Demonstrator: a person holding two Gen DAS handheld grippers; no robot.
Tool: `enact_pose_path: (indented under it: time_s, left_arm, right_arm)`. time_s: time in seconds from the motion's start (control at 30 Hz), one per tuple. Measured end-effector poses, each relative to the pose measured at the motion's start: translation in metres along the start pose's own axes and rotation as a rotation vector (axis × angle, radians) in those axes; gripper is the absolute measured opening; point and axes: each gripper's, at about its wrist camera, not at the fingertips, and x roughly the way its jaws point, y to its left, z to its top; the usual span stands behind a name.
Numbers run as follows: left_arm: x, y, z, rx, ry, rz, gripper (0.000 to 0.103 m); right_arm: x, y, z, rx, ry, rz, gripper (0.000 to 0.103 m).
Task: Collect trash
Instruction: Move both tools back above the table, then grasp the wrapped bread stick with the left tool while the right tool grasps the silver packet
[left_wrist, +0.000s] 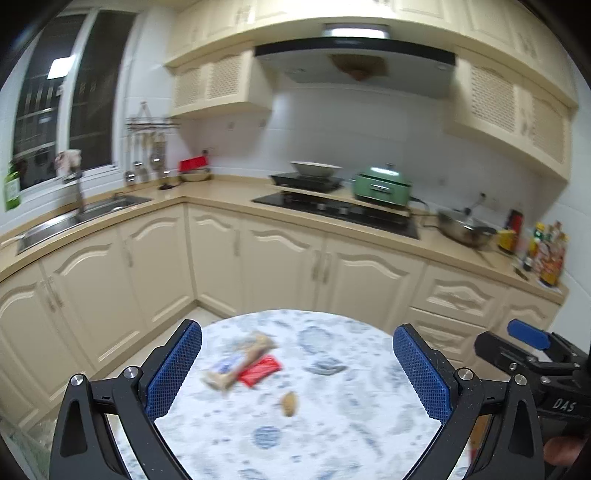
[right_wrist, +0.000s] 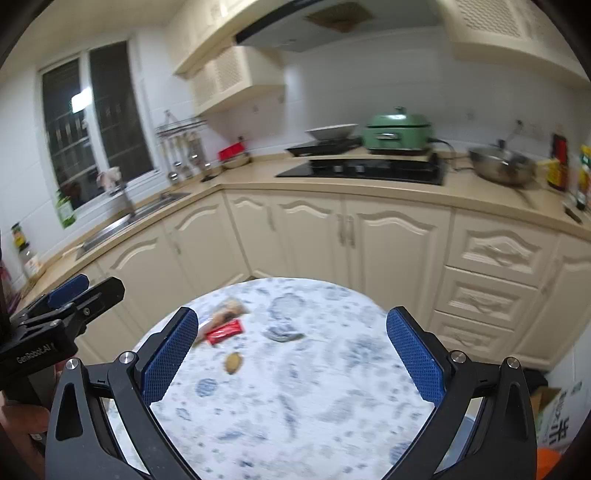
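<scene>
Both tools are spread wide and hold nothing: the left gripper (left_wrist: 297, 373) hangs over the near half of a round table (left_wrist: 351, 435) covered in a white cloth with blue blotches, its blue ribbed pads (left_wrist: 173, 373) flanking the litter, and the right gripper (right_wrist: 291, 356) hangs over the same table with its jaws just as far apart. In the left wrist view the right gripper (left_wrist: 528, 347) shows at about 3 o'clock, off the table's edge; in the right wrist view the left gripper (right_wrist: 70, 295) shows at about 9 o'clock, with part of a hand under it at the lower left edge. The trash lies on the cloth toward the far left of the table, at about 11 o'clock from each tool's centre: a red wrapper (left_wrist: 260, 370) lying flat, a long tan wrapper (left_wrist: 242, 363) lying across its left end and touching it, and a blue-and-white scrap (left_wrist: 223, 366) just beside that, all blurred. A small brown crumpled piece (left_wrist: 289, 403), whose kind I cannot tell, sits apart from them, nearer the tools and closer to the table's middle. Beyond the table, at 12 o'clock, cream cabinets (left_wrist: 280, 258) carry a beige counter (left_wrist: 221, 195) with a black hob (left_wrist: 336, 212), a green lidded pot (left_wrist: 382, 184), and a white bowl (left_wrist: 316, 168); a steel wok (left_wrist: 465, 227) stands at about 2 o'clock near some condiment bottles (left_wrist: 546, 251), and a steel sink (left_wrist: 81, 216) lies at 10 o'clock under a dark window (left_wrist: 66, 96).
</scene>
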Motion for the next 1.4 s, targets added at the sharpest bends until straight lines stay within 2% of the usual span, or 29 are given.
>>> enact_pose_path:
  time_s: [0.23,0.37,0.53,0.73,1.17,1.33,1.4]
  left_arm:
    - [-0.005,0.032,-0.014,-0.036,0.002,0.068,0.102]
    - [0.008,0.044,-0.018,-0.030,0.016,0.092,0.102]
    - [0.046,0.062,-0.014,-0.025,0.076,0.107,0.102]
    - [0.108,0.076,-0.006,-0.008,0.154,0.093,0.102]
    - [0.265,0.072,0.001,0.074,0.301,0.066,0.102]
    - [0.335,0.064,-0.001,0.152,0.373,0.054,0.099]
    - [0.360,0.062,-0.002,0.171,0.405,0.052,0.098]
  right_arm:
    - [0.028,0.048,0.004,-0.085,0.017,0.053,0.103]
    - [0.043,0.061,0.002,-0.114,0.035,0.058,0.103]
    - [0.071,0.061,-0.006,-0.119,0.087,0.048,0.103]
    - [0.114,0.049,-0.021,-0.111,0.171,0.015,0.103]
    - [0.225,0.016,-0.053,-0.090,0.337,-0.044,0.102]
    - [0.266,0.008,-0.062,-0.089,0.391,-0.043,0.093]
    - [0.280,0.007,-0.066,-0.089,0.415,-0.037,0.086]
